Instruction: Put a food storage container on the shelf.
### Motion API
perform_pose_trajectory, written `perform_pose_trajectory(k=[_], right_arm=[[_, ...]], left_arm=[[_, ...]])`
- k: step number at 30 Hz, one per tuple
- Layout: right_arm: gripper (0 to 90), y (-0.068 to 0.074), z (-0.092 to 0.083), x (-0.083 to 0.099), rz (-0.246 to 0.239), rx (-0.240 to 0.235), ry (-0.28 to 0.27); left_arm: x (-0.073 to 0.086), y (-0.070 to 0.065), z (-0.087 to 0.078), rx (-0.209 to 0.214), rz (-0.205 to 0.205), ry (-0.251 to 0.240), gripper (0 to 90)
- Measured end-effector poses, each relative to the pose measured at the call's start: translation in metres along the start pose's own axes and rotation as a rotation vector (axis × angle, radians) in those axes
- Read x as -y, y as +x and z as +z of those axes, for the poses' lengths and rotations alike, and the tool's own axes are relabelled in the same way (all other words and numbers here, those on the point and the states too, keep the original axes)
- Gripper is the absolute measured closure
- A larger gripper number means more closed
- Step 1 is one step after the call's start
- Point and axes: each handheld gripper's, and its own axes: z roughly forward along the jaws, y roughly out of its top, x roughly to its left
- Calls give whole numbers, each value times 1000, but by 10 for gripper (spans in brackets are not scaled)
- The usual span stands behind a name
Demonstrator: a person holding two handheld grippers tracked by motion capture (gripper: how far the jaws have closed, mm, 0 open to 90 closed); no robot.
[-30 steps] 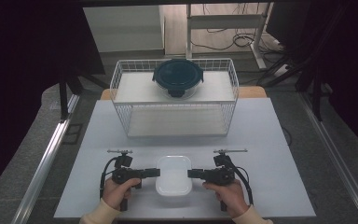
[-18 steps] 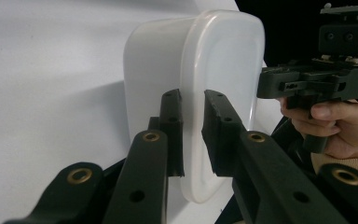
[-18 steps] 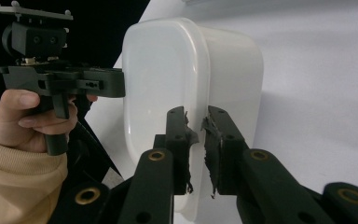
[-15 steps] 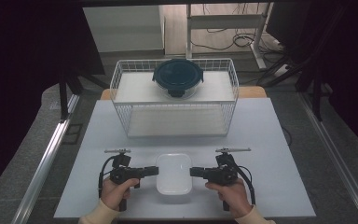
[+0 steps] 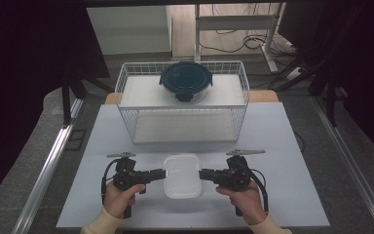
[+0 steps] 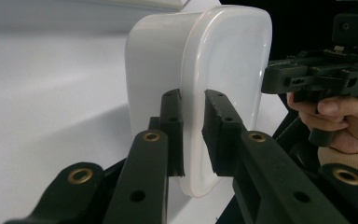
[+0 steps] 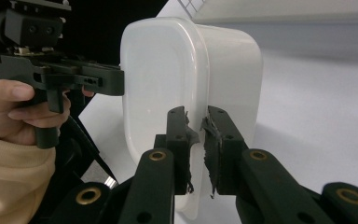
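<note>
White tub (image 5: 181, 174) sits centre-front over the worktop (image 5: 282, 146), btwn both hands. Left tongs (image 6: 193, 135) clamp its left rim; right tongs (image 7: 197, 140) clamp its right rim, having just closed on it. Wire basket (image 5: 182, 124) w/ lidded bowl (image 5: 185, 80) stands behind.

High view: soft, a little grainy, low contrast. Table (image 5: 292, 146) evenly lit from above, pale grey-blue cast. Surroundings fall to near black at left, right and top edges. Faint shadows only, a thin one under the box (image 5: 181, 175). Dark lid (image 5: 185, 78) in the basket (image 5: 182, 105) carries a dull sheen.

Left gripper view: box (image 6: 200, 84) bright, close to blown out on its broad face; a soft grey shadow lies on the table beside it. Nearest jaw links at the bottom edge are out of focus. Background black.

Right gripper view: same bright, milky box (image 7: 186, 93), mild glare along its rim, soft shadow at its right. Hand (image 7: 14, 116) at left slightly soft.
</note>
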Motion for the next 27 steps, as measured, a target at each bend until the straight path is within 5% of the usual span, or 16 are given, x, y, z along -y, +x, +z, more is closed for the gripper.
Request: perform_pose_trajectory(k=[12, 27], right_arm=[[800, 7, -11, -30, -71, 7, -39], [799, 19, -25, -90, -140, 26, -69]], left_arm=[[-32, -12, -6, -1, 41, -32, 782], [-88, -24, -20, 6, 78, -79, 779]])
